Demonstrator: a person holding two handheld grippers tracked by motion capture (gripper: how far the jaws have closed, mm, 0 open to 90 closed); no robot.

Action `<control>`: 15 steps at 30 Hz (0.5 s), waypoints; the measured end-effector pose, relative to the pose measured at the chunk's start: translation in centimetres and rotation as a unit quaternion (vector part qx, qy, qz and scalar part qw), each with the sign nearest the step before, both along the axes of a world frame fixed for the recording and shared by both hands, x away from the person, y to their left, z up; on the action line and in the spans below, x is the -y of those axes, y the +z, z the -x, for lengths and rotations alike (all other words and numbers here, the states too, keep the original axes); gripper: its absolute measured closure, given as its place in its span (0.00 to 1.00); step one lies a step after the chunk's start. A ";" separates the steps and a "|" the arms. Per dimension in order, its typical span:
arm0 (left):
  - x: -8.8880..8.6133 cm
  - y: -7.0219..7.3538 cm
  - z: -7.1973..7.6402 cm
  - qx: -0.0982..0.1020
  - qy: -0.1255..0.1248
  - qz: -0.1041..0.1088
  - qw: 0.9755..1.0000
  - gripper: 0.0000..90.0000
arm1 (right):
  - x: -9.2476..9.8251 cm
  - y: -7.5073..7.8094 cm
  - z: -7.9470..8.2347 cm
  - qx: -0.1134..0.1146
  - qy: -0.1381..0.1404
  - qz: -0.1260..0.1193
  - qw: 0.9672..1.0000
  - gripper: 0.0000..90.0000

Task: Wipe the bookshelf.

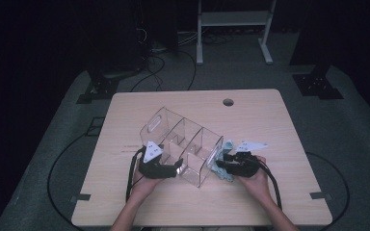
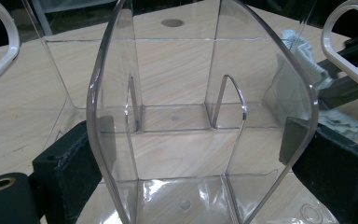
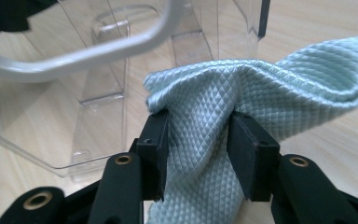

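Right gripper (image 3: 197,154) pinches cloth (image 3: 261,88); left gripper (image 2: 196,158) clamps organizer (image 2: 200,116)

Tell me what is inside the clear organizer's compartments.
The clear organizer holds nothing in the compartments that show; the wooden table shows through them. The light blue cloth sits outside, pinched by the right gripper.

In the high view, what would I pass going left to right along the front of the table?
Left gripper → clear plastic divided organizer → pale blue cloth → right gripper
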State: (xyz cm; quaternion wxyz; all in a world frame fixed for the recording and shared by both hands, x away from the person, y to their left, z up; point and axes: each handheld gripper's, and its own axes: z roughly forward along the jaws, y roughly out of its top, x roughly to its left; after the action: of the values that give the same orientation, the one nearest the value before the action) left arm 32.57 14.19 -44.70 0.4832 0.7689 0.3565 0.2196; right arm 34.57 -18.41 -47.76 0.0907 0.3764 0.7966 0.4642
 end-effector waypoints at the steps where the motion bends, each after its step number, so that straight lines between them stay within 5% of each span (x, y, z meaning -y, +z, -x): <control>1: 0.0 0.0 0.0 0.000 0.000 0.000 1.000 0.08 | 0.0 -0.2 -0.3 -0.006 0.000 0.000 1.000 0.66; 15: 0.0 0.0 0.0 0.001 0.002 0.001 1.000 0.07 | -0.2 -1.4 -1.3 -0.044 0.007 0.029 0.999 0.94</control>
State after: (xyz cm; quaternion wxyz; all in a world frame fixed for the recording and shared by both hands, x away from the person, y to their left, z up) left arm 32.57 14.16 -44.75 0.4840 0.7676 0.3578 0.2203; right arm 35.90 -18.21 -49.21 0.0634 0.3880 0.8154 0.4249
